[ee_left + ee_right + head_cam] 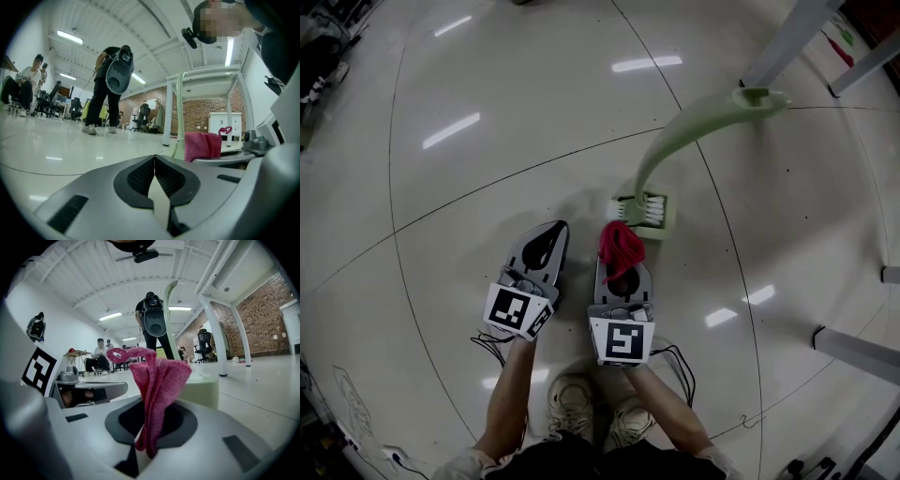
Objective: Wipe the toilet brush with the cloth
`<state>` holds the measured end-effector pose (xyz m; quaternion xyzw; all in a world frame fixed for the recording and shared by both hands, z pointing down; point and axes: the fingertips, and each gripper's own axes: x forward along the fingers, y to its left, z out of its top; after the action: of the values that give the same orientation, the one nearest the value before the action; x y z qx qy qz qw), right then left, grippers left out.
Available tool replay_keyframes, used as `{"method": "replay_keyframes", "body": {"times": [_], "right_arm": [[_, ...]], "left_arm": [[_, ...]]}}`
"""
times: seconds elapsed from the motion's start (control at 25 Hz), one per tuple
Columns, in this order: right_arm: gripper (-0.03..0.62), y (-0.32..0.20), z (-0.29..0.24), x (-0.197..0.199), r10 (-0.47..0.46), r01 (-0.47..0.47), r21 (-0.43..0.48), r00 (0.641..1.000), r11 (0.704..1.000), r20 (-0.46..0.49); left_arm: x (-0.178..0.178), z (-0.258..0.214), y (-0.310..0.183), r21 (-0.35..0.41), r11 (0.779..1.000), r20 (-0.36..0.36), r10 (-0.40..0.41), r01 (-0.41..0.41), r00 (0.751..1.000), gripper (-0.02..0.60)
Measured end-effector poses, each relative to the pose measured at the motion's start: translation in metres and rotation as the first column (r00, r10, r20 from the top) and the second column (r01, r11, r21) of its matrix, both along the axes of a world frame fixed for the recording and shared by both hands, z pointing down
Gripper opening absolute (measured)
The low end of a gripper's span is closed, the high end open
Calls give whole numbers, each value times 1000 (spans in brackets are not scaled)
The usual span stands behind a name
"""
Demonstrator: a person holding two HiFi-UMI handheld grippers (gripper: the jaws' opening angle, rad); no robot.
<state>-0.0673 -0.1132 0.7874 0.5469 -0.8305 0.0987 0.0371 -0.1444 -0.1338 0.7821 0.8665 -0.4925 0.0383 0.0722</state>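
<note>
Head view: I had both grippers low over the floor [487,112], side by side. Left gripper [551,234] was shut and empty. Right gripper [621,264] was clamped on the pink cloth [621,242], bunched at its tip. Green brush [654,210] sat just beyond the cloth, bristle end down, handle curving far-right.
Left gripper view: jaws met, nothing between them; cloth off to the right.
Right gripper view: cloth pinched between the pads, standing up; brush head just behind it.

Lower centre of the frame, side by side: left gripper [548,231] closed empty (jaws touching), right gripper [622,272] clamped on the cloth [621,242].
</note>
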Motion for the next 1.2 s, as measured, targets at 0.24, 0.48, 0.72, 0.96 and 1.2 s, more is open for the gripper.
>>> {"method": "replay_keyframes", "body": {"times": [0.24,0.48,0.72,0.96,1.2], "right_arm": [[31,17,-37,60,105,-107,38,993,994,50],[31,13,-17,114,232,-232,-35,973,972,1],[31,4,-12,111,207,-207,-43,978,977,-23],[31,-3,-2,107,191,-193,-68,981,979,-35],[31,-13,0,113,197,-198,-79,980,977,-28]], "left_arm": [[28,-9,6,20,992,-55,128,-127,990,5],[70,-3,0,-19,952,-137,300,-306,944,173],[91,22,-5,-83,881,-48,464,-466,885,421],[94,27,-22,-102,822,18,564,-560,826,462],[116,6,-34,-88,717,-35,692,-692,721,466]]}}
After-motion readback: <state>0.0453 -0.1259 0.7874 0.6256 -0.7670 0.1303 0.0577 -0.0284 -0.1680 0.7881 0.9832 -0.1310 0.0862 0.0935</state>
